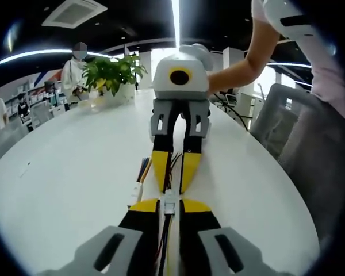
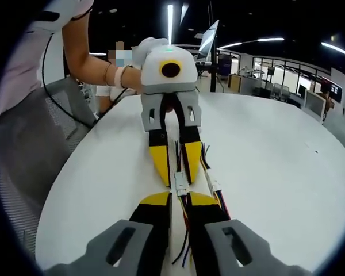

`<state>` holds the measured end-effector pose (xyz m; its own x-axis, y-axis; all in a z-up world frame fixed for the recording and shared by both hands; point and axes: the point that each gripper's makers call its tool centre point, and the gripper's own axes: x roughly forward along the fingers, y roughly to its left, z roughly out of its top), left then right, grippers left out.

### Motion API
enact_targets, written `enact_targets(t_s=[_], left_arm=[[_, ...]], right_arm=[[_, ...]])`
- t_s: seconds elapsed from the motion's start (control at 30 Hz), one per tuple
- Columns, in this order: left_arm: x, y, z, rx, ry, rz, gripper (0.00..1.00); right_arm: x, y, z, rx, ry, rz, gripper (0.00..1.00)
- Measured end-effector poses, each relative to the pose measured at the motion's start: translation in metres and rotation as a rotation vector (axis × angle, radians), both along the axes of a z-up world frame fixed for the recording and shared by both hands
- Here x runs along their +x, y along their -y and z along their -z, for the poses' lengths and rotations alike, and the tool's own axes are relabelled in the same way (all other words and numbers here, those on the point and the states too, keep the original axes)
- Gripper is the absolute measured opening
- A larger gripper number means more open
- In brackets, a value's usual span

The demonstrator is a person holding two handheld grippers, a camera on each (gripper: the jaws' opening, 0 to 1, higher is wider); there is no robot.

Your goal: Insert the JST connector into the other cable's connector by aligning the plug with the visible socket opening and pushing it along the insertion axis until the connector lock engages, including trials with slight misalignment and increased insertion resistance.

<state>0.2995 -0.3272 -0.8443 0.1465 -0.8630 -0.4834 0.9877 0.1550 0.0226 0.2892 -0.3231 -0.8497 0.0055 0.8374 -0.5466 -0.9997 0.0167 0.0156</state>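
My left gripper [image 1: 170, 199] is shut on a white JST connector [image 1: 169, 206], and its dark wires run back between the jaws. My right gripper [image 1: 173, 188] faces it tip to tip, shut on the other cable [image 1: 173, 167]. In the right gripper view, my right gripper [image 2: 180, 196] holds wires just behind the white connector bodies [image 2: 180, 185], which sit end to end against the left gripper [image 2: 178, 179]. I cannot tell whether they are fully seated.
A loose cable with a white connector [image 1: 137, 193] [image 2: 213, 185] and coloured wires lies on the white table [image 1: 63, 172] beside the grippers. A potted plant [image 1: 112, 75] stands at the far end. A mesh chair [image 2: 29, 144] sits by the table edge, and a person's arm [image 2: 86, 57] holds the left gripper.
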Motion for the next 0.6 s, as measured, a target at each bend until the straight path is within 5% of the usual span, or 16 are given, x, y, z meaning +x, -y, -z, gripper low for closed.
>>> enact_targets(t_s=[0.2, 0.6], left_arm=[[-0.002, 0.000, -0.007, -0.001, -0.016, -0.023, 0.15], [-0.005, 0.000, -0.020, 0.002, -0.026, -0.054, 0.23]], right_arm=[[0.000, 0.001, -0.001, -0.013, -0.009, 0.034, 0.19], [-0.005, -0.001, -0.018, 0.031, -0.023, 0.092, 0.23]])
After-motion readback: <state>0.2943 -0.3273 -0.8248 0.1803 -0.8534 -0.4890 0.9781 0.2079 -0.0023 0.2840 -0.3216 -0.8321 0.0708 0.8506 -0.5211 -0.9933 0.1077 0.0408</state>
